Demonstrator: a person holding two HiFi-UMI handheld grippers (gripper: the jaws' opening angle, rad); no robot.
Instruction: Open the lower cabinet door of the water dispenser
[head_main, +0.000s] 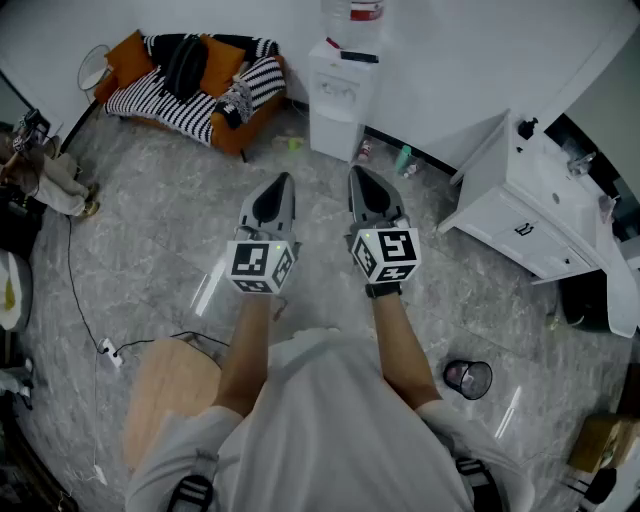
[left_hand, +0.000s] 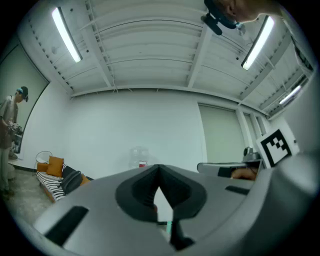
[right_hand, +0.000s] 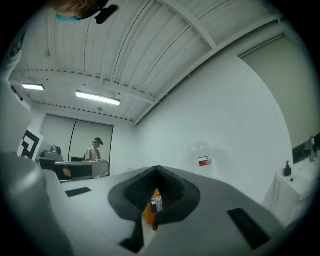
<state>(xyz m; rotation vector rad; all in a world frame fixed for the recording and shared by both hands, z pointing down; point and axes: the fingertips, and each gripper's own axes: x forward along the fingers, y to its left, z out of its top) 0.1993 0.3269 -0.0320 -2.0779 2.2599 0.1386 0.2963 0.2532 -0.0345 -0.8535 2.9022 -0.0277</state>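
Grey marbled floor (head_main: 180, 260) with a glossy sheen runs up to a plain white wall (head_main: 480, 50), and the person stands on it facing the water dispenser (head_main: 335, 100).

Each claw is a smooth grey plastic shell that tapers to a point and is lined with black ribbed pads. The left gripper (head_main: 282, 182) has its jaws closed tip to tip, leaving only a teardrop-shaped slit behind the meeting point. The right gripper (head_main: 358, 175) is closed in the same way. Behind each shell sits a cube printed with black-and-white square markers. Both claws point towards the dispenser, side by side and apart from each other.

The dispenser is a white, boxy column against the wall, well ahead of both tips and slightly nearer the right one's line. A clear, rounded water bottle (head_main: 352, 10) with a red label stands on top of it. Its lower cabinet door (head_main: 335, 138) is the flat white panel on the front, facing the claws; neither claw touches it, and bare floor lies between.

Left of the dispenser stands an orange sofa (head_main: 235, 135) draped with a black-and-white striped blanket (head_main: 165, 100). Right of the dispenser, along the angled wall, stands a white vanity unit (head_main: 520, 225) with drawers. A black wire wastebasket (head_main: 467, 378) sits far from the dispenser, near the person's right side.
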